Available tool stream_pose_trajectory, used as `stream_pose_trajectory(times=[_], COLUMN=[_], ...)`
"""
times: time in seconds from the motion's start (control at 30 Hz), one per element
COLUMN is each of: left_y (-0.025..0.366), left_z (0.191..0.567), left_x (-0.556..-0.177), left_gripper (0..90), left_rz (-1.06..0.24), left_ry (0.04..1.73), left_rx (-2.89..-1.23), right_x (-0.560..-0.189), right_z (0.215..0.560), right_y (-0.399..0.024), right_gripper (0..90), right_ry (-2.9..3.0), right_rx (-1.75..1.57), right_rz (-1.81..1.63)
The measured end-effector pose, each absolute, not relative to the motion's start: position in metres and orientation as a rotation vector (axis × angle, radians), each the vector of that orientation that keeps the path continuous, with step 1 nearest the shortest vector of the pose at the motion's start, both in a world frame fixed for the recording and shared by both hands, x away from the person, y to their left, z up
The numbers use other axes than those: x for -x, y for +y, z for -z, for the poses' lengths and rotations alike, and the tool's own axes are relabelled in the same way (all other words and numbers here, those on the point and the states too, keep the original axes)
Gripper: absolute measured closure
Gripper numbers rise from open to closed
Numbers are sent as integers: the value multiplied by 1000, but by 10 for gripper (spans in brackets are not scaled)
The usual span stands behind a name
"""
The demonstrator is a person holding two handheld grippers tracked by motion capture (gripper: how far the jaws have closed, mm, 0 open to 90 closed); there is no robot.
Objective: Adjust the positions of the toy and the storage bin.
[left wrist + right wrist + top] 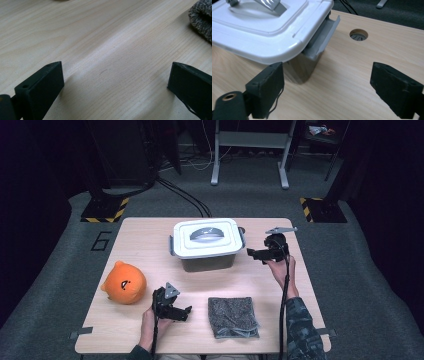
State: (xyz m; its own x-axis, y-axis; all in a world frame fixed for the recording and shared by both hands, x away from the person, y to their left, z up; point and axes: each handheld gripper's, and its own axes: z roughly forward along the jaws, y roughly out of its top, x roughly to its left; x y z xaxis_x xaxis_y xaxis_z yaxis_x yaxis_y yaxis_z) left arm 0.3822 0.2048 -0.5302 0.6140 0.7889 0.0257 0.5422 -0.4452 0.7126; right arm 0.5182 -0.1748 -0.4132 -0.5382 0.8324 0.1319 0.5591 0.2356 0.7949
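A grey storage box with a white lid (206,240) and a grey handle stands at the middle back of the wooden table (145,240). My right gripper (251,253) hovers just right of the box and points at it, jaws open with nothing between them. In the right gripper view the lid's corner (287,50) and a grey side latch (324,40) lie just ahead of the left jaw. My left gripper (186,312) rests low at the table's front left, open over bare wood (110,65). An orange plush toy (124,283) sits to its left, a folded grey cloth (232,317) to its right.
A round cable hole (358,34) is cut in the tabletop behind the box's right side. The cloth's edge (202,20) shows at the upper right of the left gripper view. Beyond the table are grey carpet, cables, stand bases with yellow-black tape (106,211) and a white frame (250,150).
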Motion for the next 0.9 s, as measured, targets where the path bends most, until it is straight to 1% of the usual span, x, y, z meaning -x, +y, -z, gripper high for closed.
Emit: stream_pose_trajectory(times=[0.1,0.17,0.2,0.23,0.27,0.3,0.33,0.37,0.4,0.43,0.47,0.5,0.53,0.57,0.6,0.63,0.67,0.87,0.9], left_y=[205,205,205,205,205,205,205,205,205,205,205,205,204,204,204,204,205,205,205], left_z=[530,530,530,530,530,530,530,530,530,530,530,530,530,530,530,530,530,530,529], left_x=[-382,-382,-382,-382,-382,-382,-382,-382,-382,-382,-382,-381,-381,-381,-381,-381,-381,-382,-382], left_gripper=[0,0,2,2,2,2,2,2,3,3,3,3,3,3,3,3,3,3,4], left_rz=[-468,-468,-467,-467,-468,-468,-469,-472,-473,-477,-477,-479,-479,-479,-477,-477,-478,-474,-469], left_ry=[1040,1036,1039,1039,1041,1041,1041,1041,1039,1038,1038,1037,1037,1037,1039,1039,1037,1031,1030], left_rx=[-2161,-2168,-2161,-2161,-2161,-2161,-2161,-2161,-2162,-2163,-2163,-2161,-2161,-2161,-2160,-2160,-2161,-2171,-2173], right_x=[-523,-527,-531,-531,-536,-537,-537,-539,-543,-545,-548,-549,-552,-552,-556,-556,-559,-566,-568], right_z=[411,410,409,409,408,408,408,408,408,408,409,410,410,410,412,412,414,424,426], right_y=[-173,-173,-171,-171,-170,-169,-169,-167,-165,-164,-163,-163,-162,-162,-160,-160,-158,-152,-151], right_gripper=[153,226,302,302,351,380,380,403,460,489,516,516,578,578,606,606,629,672,691], right_ry=[2192,2184,2174,2174,2172,2169,2169,2165,2165,2163,2160,2158,2160,2160,2160,2160,2163,2172,2167], right_rx=[-1280,-1294,-1304,-1304,-1315,-1321,-1321,-1314,-1325,-1328,-1328,-1346,-1345,-1345,-1363,-1363,-1354,-1390,-1395], right_rz=[-1210,-1229,-1246,-1246,-1259,-1259,-1259,-1262,-1271,-1268,-1272,-1271,-1267,-1267,-1269,-1269,-1257,-1236,-1245])
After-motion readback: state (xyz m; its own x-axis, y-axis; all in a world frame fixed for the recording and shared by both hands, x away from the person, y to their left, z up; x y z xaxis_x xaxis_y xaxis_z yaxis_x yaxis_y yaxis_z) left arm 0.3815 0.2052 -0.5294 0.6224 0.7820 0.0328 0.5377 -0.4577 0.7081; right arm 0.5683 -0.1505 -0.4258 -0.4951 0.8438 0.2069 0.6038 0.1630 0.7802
